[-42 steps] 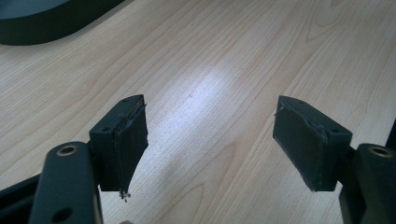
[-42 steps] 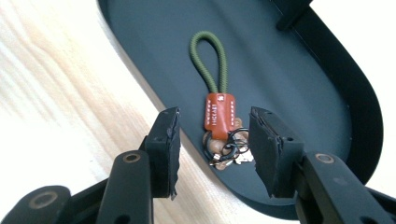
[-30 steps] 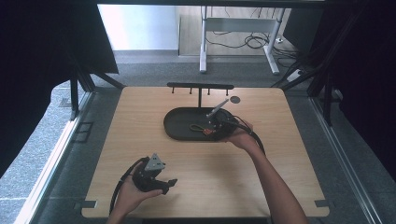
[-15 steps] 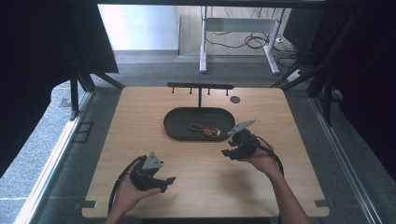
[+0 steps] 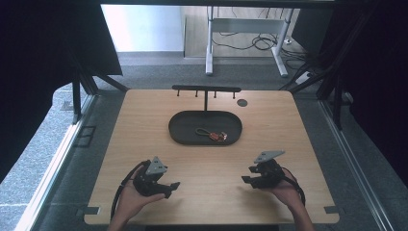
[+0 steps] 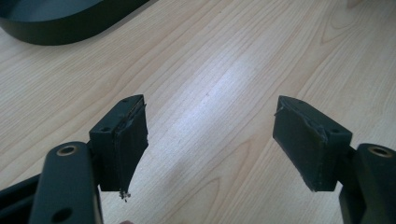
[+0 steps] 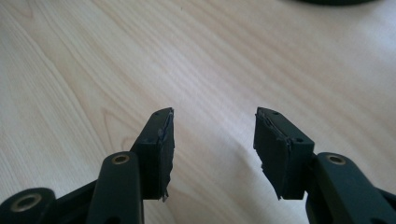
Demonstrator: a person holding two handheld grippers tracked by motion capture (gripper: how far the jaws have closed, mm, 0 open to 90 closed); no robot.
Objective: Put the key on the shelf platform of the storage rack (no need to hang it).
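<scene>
High view: light wooden table (image 5: 144,125) bearing a black oval tray (image 5: 180,129) holding a small keyring with a red tag (image 5: 213,135); black T-shaped hook rack (image 5: 206,89) behind the tray; left gripper (image 5: 166,186) and right gripper (image 5: 251,179) near the front edge, well apart, both spread wide and empty

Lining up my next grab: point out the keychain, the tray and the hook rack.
keychain (image 5: 212,134), high view, middle of its cord.
tray (image 5: 179,135), high view, left rim.
hook rack (image 5: 206,88), high view, top bar.
</scene>
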